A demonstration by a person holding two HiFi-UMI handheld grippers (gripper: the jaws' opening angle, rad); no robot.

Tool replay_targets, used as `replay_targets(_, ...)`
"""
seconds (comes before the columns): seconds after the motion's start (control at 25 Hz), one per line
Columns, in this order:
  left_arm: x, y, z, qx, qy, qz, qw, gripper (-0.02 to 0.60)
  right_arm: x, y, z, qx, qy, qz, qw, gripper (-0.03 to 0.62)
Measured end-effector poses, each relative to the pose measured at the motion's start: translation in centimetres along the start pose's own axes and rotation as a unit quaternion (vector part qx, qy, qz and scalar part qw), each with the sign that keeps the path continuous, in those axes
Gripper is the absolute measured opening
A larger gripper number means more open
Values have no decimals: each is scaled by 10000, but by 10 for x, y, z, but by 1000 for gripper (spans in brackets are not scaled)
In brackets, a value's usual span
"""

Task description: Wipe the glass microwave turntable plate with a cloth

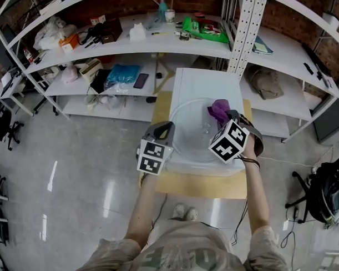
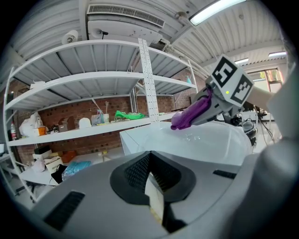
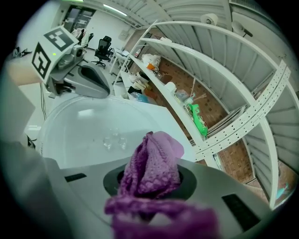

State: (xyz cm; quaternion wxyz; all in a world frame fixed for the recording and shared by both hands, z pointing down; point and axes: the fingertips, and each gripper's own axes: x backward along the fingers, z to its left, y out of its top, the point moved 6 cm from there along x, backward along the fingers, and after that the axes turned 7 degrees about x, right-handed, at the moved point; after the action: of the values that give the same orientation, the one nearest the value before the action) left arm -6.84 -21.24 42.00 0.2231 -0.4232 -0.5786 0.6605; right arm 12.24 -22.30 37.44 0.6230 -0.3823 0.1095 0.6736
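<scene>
The clear glass turntable plate (image 1: 186, 134) lies on the small white table (image 1: 195, 81). At its left rim my left gripper (image 1: 165, 128) grips it; in the left gripper view the left gripper (image 2: 154, 191) is shut on the plate's thin edge, and the plate (image 2: 210, 140) spreads out beyond. My right gripper (image 1: 227, 118) hangs over the plate's right half, shut on a bunched purple cloth (image 1: 218, 109). In the right gripper view the cloth (image 3: 152, 168) sticks out of the right gripper (image 3: 149, 186) just above the plate (image 3: 84, 135). The glass raised knobs (image 3: 114, 139) mark its centre.
White shelving runs behind the table, holding a green package (image 1: 202, 28) and a blue bag (image 1: 123, 72). A perforated steel post (image 1: 243, 29) stands at the table's back right. A tan board (image 1: 199, 186) sticks out under the table's near edge. A black backpack (image 1: 327, 193) lies on the floor at right.
</scene>
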Motion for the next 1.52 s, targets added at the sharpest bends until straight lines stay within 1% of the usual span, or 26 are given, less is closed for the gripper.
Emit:
replay_targets(0.2,-1,0,0,4,2,11,10000,2,25,-2,26,252,162,-3,9996,49)
replay_targets(0.32,0,0,2,8,-10,-18,10000,2,36,-3,38,445,128,42,9989,49)
replay_targets(0.48,0,-1,1,-8,0,-9,10000,2,48,-8,51,496,137,63,9987,49)
replay_targets(0.72,-2,-2,1,-3,14,-21,10000,2,75,-15,70,557,483,-92,9972,49)
replay_targets(1.08,-2,0,1,2,16,-29,10000,2,100,-17,93,677,610,-152,9957,49)
replay_targets(1.24,-2,0,0,12,15,-37,10000,2,102,-16,97,660,673,-187,9954,49)
replay_targets(1.36,-2,1,0,19,4,-42,10000,2,102,-16,92,594,664,-219,9958,49)
replay_targets(1.52,-2,1,0,25,0,-44,10000,2,101,-11,65,394,400,-390,9977,49)
